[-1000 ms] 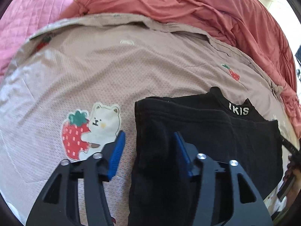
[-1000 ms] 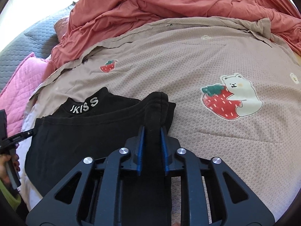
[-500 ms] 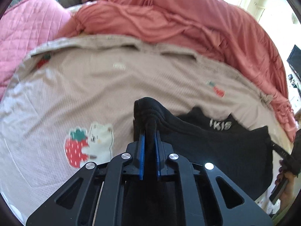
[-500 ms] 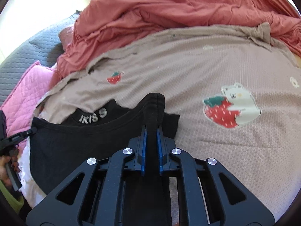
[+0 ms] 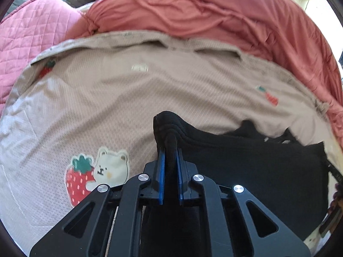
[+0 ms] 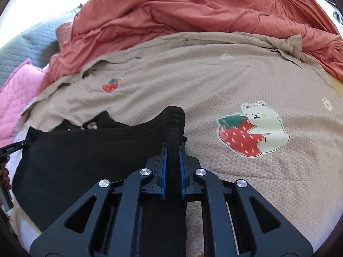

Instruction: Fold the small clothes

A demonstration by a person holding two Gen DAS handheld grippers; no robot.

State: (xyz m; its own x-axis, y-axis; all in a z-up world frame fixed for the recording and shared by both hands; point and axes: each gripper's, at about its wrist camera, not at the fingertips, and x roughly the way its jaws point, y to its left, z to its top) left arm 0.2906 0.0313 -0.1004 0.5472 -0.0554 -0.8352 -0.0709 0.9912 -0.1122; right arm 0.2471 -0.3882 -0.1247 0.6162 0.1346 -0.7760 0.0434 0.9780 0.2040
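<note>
A small black garment (image 5: 246,162) lies on a beige bedspread (image 5: 133,98) printed with a bear and strawberry. My left gripper (image 5: 170,150) is shut on the garment's left edge, and a bunched fold of black cloth (image 5: 166,124) stands up above its blue pads. In the right wrist view the same black garment (image 6: 81,154) spreads to the left, with its white-lettered collar (image 6: 90,126) partly hidden by the raised cloth. My right gripper (image 6: 172,147) is shut on the garment's right edge, which rises in a hump above the fingertips.
A rumpled coral blanket (image 5: 214,15) is heaped along the far side of the bed. A pink quilted pillow (image 5: 27,36) lies at the far left. The bear and strawberry print (image 6: 250,130) sits right of the garment. A hand on the other gripper (image 6: 5,171) shows at the left edge.
My left gripper went from open astride the garment's edge to shut on it and lifted the cloth. My right gripper pinched tighter; its edge rose too, covering part of the collar lettering.
</note>
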